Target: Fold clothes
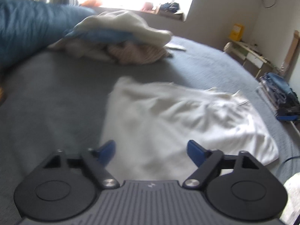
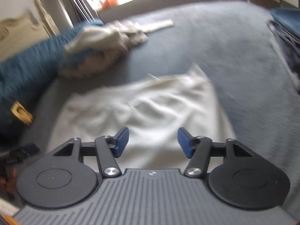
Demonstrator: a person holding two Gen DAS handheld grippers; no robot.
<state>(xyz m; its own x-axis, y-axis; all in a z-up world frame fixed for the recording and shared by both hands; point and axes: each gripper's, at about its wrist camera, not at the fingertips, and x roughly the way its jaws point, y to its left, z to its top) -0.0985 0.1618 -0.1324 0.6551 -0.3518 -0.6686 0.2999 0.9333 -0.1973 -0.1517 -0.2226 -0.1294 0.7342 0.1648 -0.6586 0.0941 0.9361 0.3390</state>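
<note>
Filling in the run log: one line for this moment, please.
left gripper: open, empty | right gripper: open, empty | white garment: flat on bed | clothes pile: unfolded

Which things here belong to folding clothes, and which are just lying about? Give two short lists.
Belongs to the job:
white garment spread on the bed
heap of unfolded clothes
left gripper, open
right gripper, open

Just lying about:
blue duvet
yellow box
stack of books beside the bed
grey bed cover
</note>
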